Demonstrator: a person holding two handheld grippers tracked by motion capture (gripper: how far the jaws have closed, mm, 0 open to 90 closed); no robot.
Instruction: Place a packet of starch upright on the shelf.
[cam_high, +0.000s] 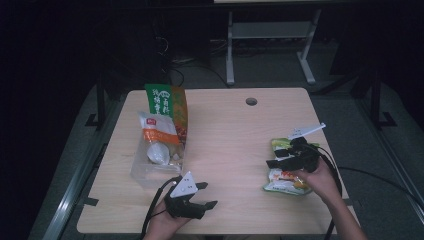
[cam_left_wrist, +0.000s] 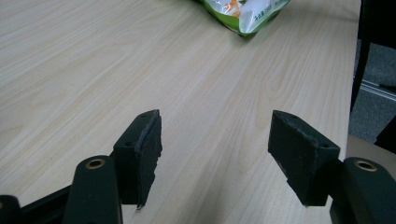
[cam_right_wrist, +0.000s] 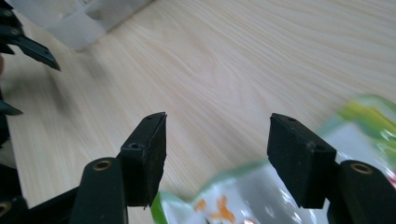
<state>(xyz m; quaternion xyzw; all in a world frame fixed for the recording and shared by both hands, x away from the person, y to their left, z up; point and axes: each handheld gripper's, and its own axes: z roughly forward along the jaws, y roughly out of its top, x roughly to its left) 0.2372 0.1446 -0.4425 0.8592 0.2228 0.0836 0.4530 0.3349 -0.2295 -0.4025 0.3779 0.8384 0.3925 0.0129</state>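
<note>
While the high view shows the whole light wood-grain worktop (cam_high: 230, 125), the right gripper view adds detail: the right gripper (cam_right_wrist: 217, 156) hovers with its fingers wide apart over the near edge of the green-and-white crinkled snack packet (cam_right_wrist: 261, 200), gripping nothing. That packet (cam_high: 286, 172) lies at the worktop's right side, partly covered by the right gripper (cam_high: 287, 157). At the near left, the left gripper (cam_high: 205, 196) has wide, empty fingers. Writing on the green upright bag (cam_high: 162, 100), standing behind the clear plastic tub (cam_high: 150, 170), is too small to read.
</note>
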